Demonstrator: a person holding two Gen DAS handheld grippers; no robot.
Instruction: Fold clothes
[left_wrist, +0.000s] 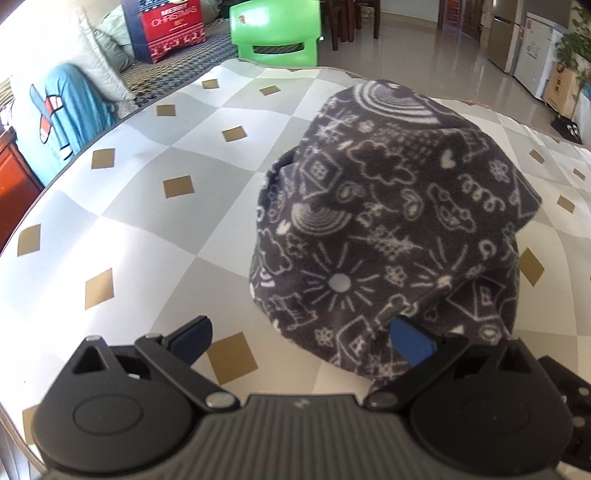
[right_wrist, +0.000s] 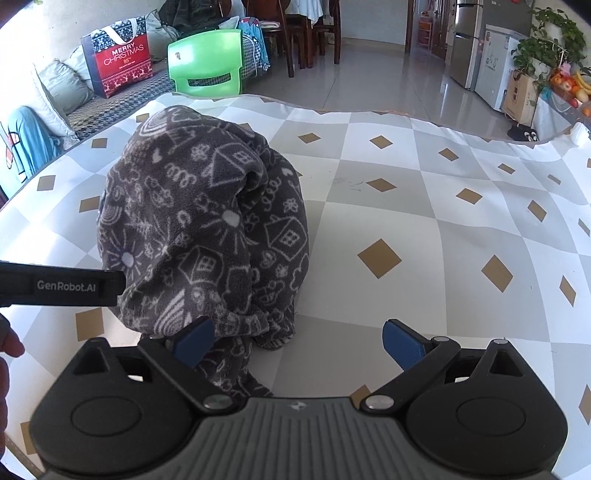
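So the fleece garment (left_wrist: 388, 229) is sitting in a bunched-up heap on the table (left_wrist: 155, 206), right in front of both grippers. From the left wrist cam, the left gripper (left_wrist: 301, 341) has its blue pads spread wide apart and isn't clamping anything. The heap sits toward its right side, and the right pad (left_wrist: 412, 345) is just touching or tucked under the near hem of the fabric, while the left pad is over bare tablecloth.

Right wrist cam is kind of the mirror of that: the right gripper (right_wrist: 299, 341) is spread wide too, nothing between the pads. The pile is off to its left, with the left pad (right_wrist: 194, 341) right against the bottom edge of the cloth and a tail of fabric running down toward the gripper body. The other gripper's black arm pokes in from the left edge and meets the side of the pile.

Material-wise the garment is a soft, fuzzy fleece, dark grey with white doodle print: houses, suns, rainbows, hearts, clouds. It's lumpy and rounded like a mound, with thick rolled folds on top and a gathered hem at the bottom. The table cover is smooth and a bit glossy, grey and white checks with small tan diamonds. Gripper bodies are matte black plastic with a ribbed grey middle.
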